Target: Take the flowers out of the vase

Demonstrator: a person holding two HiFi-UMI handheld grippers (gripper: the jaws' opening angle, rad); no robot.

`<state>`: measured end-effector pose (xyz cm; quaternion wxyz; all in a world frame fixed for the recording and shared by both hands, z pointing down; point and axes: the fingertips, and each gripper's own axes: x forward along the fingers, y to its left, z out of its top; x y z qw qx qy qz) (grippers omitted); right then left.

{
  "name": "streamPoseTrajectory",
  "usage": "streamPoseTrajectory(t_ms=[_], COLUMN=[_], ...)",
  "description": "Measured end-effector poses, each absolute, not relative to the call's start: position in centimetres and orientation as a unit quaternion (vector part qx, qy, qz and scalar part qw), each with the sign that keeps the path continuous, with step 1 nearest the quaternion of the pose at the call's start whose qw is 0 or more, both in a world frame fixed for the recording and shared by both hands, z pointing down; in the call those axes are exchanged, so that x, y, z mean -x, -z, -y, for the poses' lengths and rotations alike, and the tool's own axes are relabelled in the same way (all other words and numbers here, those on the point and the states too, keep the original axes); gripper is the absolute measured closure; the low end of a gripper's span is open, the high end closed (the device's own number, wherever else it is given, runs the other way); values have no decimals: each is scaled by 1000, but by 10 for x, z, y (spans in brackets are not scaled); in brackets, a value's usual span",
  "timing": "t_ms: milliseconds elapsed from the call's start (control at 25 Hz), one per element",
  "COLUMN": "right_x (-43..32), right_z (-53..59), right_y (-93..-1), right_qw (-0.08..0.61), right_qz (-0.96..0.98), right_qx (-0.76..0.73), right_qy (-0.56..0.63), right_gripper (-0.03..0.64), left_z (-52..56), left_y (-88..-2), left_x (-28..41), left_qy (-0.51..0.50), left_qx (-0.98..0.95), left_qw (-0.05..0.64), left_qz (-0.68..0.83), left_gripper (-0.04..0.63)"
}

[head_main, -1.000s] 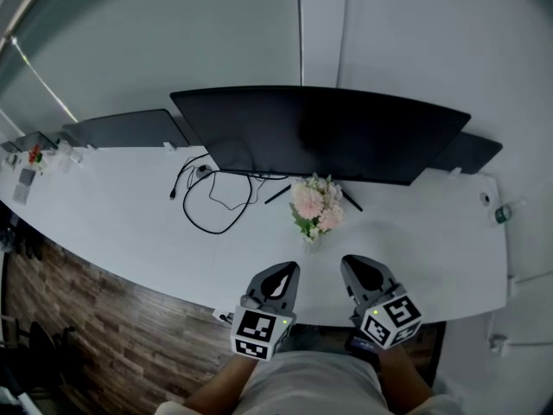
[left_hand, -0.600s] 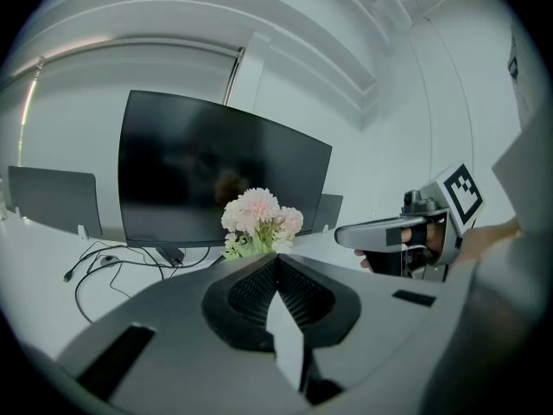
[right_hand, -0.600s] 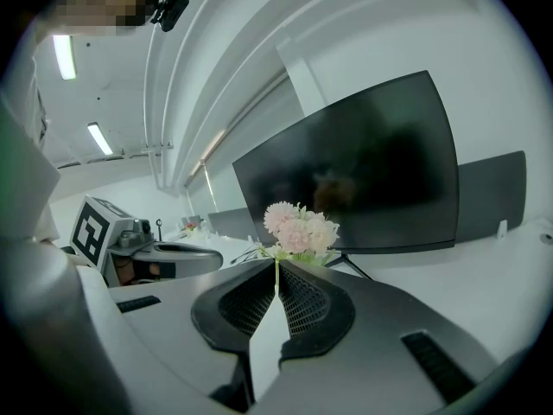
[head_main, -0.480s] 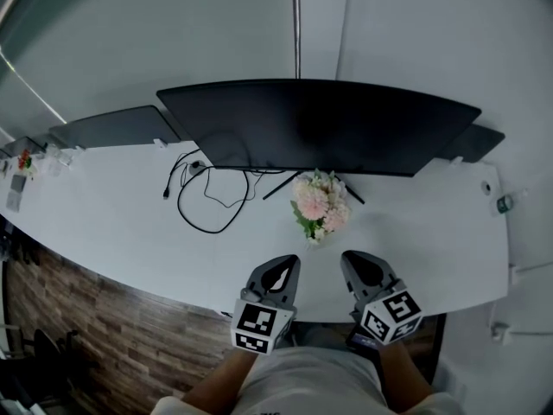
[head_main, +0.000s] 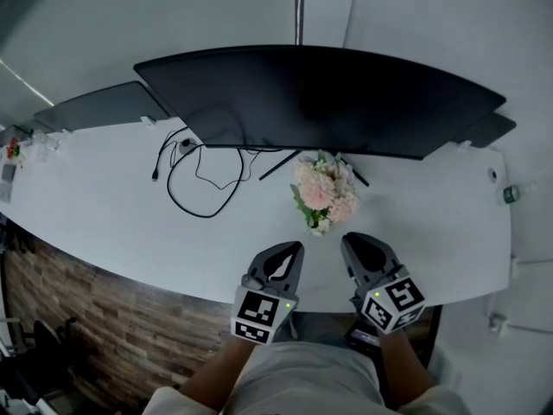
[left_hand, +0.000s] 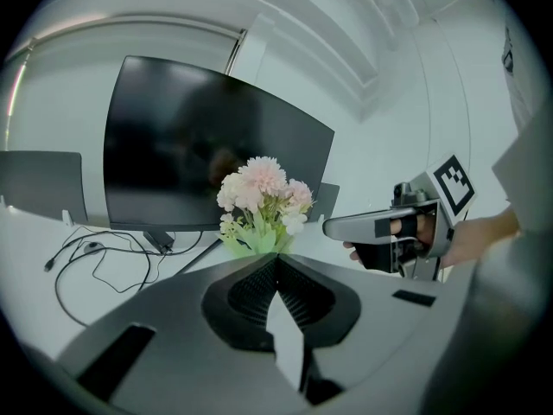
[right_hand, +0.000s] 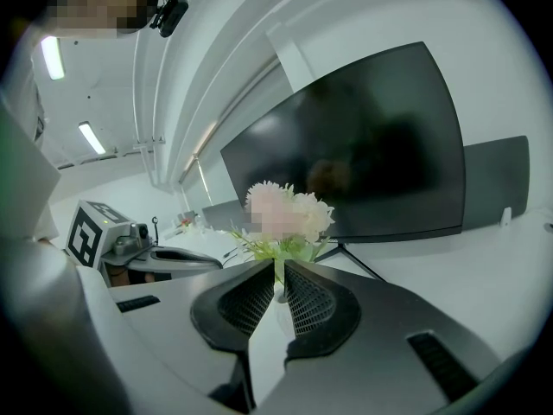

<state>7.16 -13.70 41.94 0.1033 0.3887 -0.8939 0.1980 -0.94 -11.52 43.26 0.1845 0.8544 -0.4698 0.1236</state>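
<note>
The place is an office. A long white desk (head_main: 104, 223) runs along a plain white wall (head_main: 173, 15) and carries a wide curved monitor (head_main: 320, 98). A second screen (head_main: 95, 106) stands to its left and a third screen (head_main: 488, 130) to its right. A loose black cable (head_main: 194, 180) lies on the desk, and strip lights (right_hand: 91, 137) hang overhead.

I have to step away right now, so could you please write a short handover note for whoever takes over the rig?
Left tongs: shut, empty, over the near edge of the desk, short of the flowers.
Right tongs: shut, empty, beside the left.
Flowers stand in the vase, in front of the monitor.
Done: nothing; no stem touched.
Left: open one pair, grip the stems, lift them out, probably steadying the vase.
</note>
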Motion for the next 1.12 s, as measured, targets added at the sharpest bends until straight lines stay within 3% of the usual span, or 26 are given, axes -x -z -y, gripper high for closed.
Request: streamPoseTrajectory(t_ms=[640, 920, 1120], right_x=[-52, -38, -32], right_z=[168, 178, 185], right_y=[-475, -490, -497], right_qw=[123, 124, 120], right_qz=[894, 897, 898], right_qx=[-361, -346, -340], right_qy=[-237, -246, -252], right_gripper=[448, 433, 423], left_z=[130, 141, 145], left_y=[-484, -512, -528], left_x=[10, 9, 2], left_qy=[-165, -180, -199], left_qx=[-851, -852, -860], left_qw=[198, 209, 200], left_qz=[457, 445, 425], left_gripper=[584, 520, 430])
